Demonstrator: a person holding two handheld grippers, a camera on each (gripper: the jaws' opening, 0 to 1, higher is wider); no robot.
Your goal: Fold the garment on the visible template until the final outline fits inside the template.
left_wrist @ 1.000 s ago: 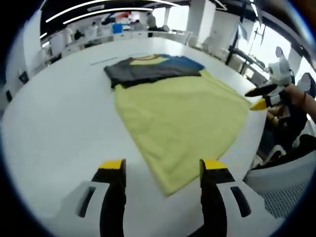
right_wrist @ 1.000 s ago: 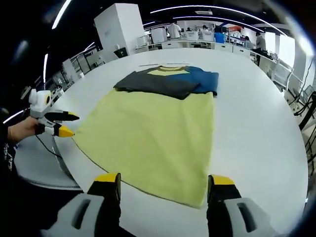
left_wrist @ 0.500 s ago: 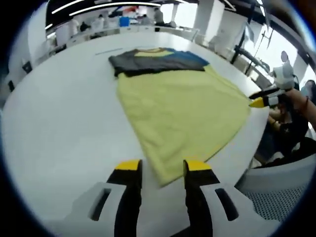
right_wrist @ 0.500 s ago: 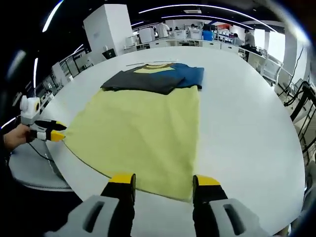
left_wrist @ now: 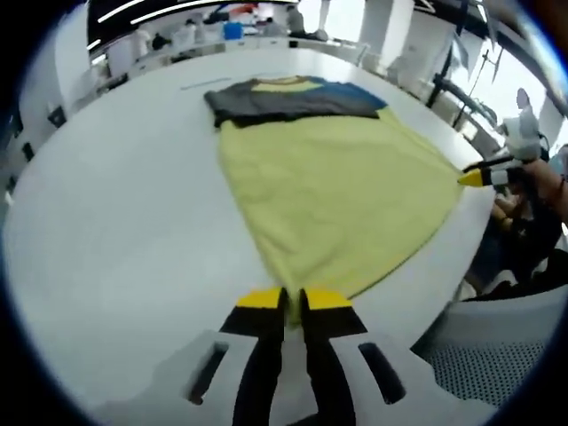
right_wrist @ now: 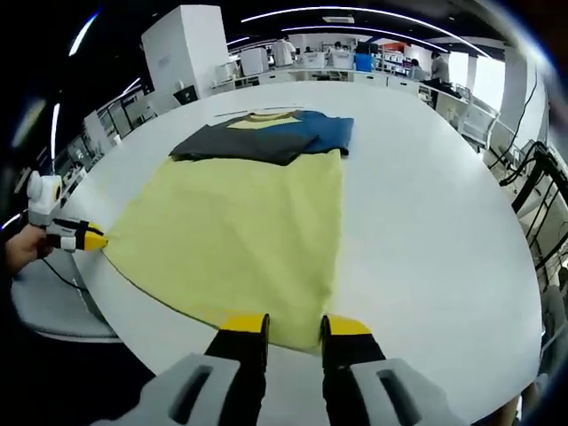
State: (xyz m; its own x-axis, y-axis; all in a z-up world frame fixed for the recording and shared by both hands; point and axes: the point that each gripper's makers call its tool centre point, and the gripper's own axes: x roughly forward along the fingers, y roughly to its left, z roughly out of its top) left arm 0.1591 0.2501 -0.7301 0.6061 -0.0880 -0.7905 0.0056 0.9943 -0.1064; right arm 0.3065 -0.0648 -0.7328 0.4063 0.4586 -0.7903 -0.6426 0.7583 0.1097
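Two jaws that stood wide apart a second ago are now nearly together in the left gripper view: my left gripper (left_wrist: 293,300) has pinched in on the near corner of the yellow-green knitted garment (left_wrist: 342,191), clamped on its hem as far as I can judge. Across the cloth, my right gripper (left_wrist: 475,175) sits at the opposite hem corner. The garment lies flat on the white round table (left_wrist: 115,222), its top half dark grey and blue with a yellow collar at the far end. I cannot make out any template outline.

Turning to the right gripper view, the right gripper (right_wrist: 295,327) has likewise narrowed over the near hem, though a sliver of gap remains, so its hold looks closing rather than firm. The left gripper (right_wrist: 82,240) shows at the other corner. With both lower corners taken, I judge the first fold is ready to be lifted.
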